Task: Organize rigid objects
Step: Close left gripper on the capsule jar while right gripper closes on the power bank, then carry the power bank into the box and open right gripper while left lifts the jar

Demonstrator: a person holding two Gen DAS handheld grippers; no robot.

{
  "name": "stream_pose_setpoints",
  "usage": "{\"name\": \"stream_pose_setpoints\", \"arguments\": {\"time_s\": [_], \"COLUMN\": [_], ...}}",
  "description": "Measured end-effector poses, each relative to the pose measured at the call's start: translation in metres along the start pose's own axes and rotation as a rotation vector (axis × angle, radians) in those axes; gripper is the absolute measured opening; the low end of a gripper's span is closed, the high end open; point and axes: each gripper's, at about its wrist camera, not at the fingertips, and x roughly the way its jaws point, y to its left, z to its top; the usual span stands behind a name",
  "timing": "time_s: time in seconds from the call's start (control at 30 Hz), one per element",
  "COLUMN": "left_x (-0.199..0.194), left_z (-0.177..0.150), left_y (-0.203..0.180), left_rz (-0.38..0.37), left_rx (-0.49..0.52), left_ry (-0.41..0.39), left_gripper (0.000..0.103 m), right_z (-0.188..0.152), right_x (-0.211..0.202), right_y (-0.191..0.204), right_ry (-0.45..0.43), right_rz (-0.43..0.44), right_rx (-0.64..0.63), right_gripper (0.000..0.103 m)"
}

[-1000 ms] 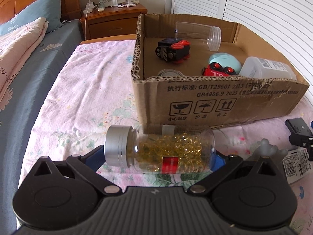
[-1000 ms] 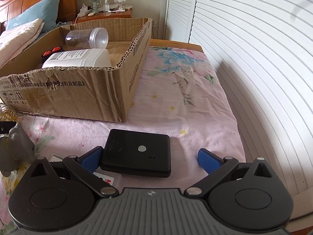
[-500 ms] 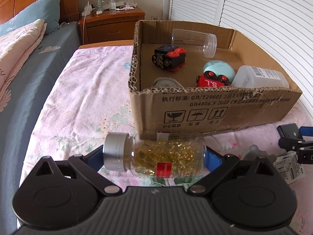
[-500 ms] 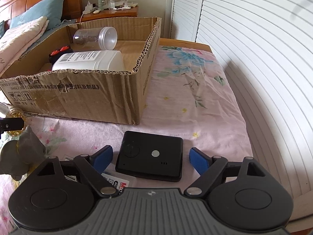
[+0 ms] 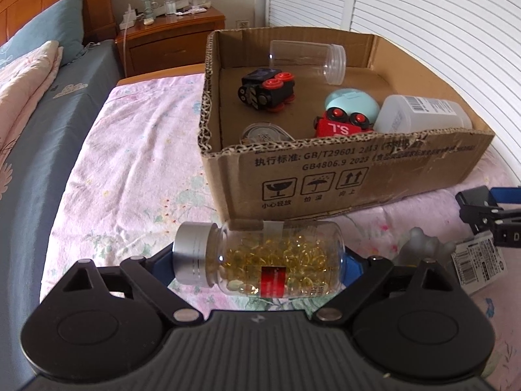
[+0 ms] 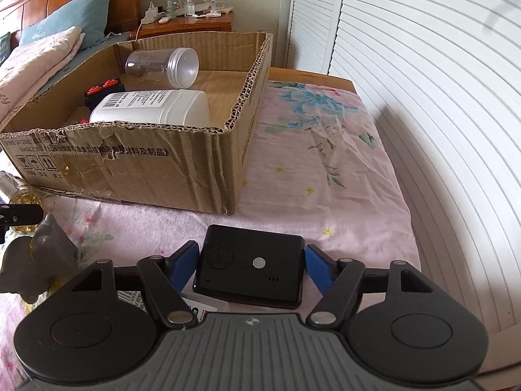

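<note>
A clear bottle of yellow capsules [image 5: 276, 267] with a silver cap lies sideways on the pink bedspread in front of the cardboard box [image 5: 325, 169]. My left gripper [image 5: 257, 260] spans it lengthwise. Its jaws are closing, one pad on the cap and one on the base. In the right wrist view a flat black box [image 6: 250, 267] lies between the blue pads of my right gripper [image 6: 250, 264]. Those jaws are closing too, and the pads meet its two sides. The cardboard box [image 6: 130, 169] stands just beyond.
The box holds a clear jar [image 5: 309, 58], toy cars [image 5: 267, 93], a teal case and a white bottle [image 5: 420, 114]. A grey figurine [image 5: 423, 247] and a labelled packet [image 5: 478, 260] lie between the grippers. White shutter doors stand on the right, pillows and a nightstand [image 5: 172, 39] on the left.
Both pairs of jaws have narrowed: the left onto the ends of the capsule bottle, the right from wide apart to the sides of the black box. Neither hand has shifted.
</note>
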Motion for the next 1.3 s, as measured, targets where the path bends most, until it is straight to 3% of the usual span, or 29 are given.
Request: {"name": "stream_pose_setpoints", "arguments": {"time_s": [0.63, 0.7, 0.73, 0.83, 0.9, 1.3], "left_x": [-0.039, -0.043, -0.045, -0.050, -0.053, -0.058], "left_z": [0.004, 0.004, 0.004, 0.003, 0.002, 0.000], "left_y": [0.001, 0.001, 0.001, -0.001, -0.002, -0.004], "left_rz": [-0.071, -0.077, -0.078, -0.078, -0.079, -0.084], "left_rx": [0.100, 0.104, 0.108, 0.120, 0.124, 0.131], "left_ry": [-0.019, -0.026, -0.030, -0.042, -0.047, -0.039], "left_gripper": [0.093, 0.093, 0.093, 0.093, 0.093, 0.093], "right_z": [0.005, 0.005, 0.006, 0.005, 0.002, 0.008], "right_x": [-0.033, -0.038, -0.039, -0.041, -0.040, 0.002], "right_y": [-0.006, -0.007, -0.007, -0.005, -0.008, -0.032], "right_ry": [-0.024, -0.026, -0.023, -0.016, -0.027, -0.011], "right_rz": [0.023, 0.048, 0.051, 0.044, 0.068, 0.168], "right_rx": [-0.082, -0.074, -0.069, -0.091, -0.082, -0.161], "right_gripper": [0.074, 0.054, 0.053, 0.057, 0.067, 0.078]}}
